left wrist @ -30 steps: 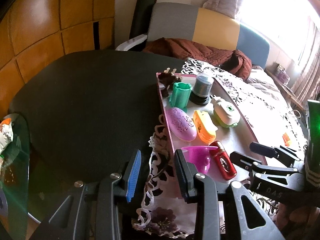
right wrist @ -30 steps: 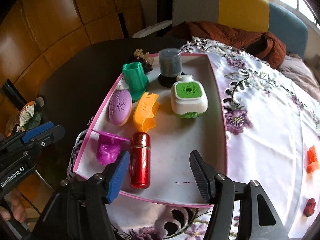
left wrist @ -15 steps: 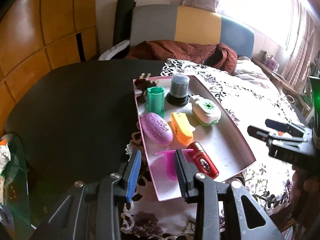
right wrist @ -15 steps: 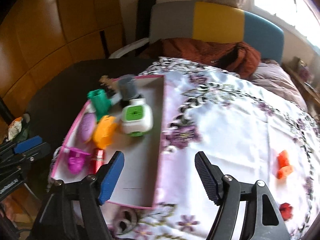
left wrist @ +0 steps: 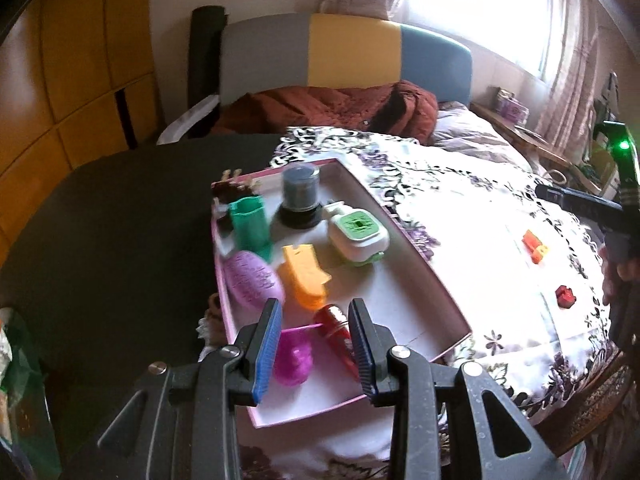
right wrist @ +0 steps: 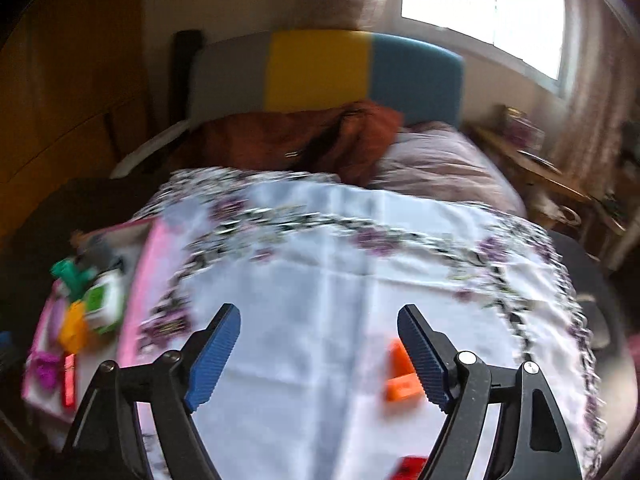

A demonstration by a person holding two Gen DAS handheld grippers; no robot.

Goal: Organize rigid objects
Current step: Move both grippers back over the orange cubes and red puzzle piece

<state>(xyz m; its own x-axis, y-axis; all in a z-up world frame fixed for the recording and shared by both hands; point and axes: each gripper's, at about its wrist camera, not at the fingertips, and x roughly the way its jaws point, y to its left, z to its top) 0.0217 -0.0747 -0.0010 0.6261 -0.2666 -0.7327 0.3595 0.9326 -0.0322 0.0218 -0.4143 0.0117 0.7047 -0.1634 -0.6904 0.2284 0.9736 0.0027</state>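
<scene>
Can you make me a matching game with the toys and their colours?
Things:
1. egg-shaped toy in the pink tray
2. small block out on the tablecloth
3. tall cup-shaped piece in the tray
4. can lying in the tray

Colours:
A. green
B. red
C. purple
D. orange

Pairs: 1-C, 2-D, 3-A, 4-B

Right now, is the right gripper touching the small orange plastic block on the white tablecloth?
Cannot tell. In the blurred right wrist view the right gripper is open and its right finger overlaps the orange block.
</scene>
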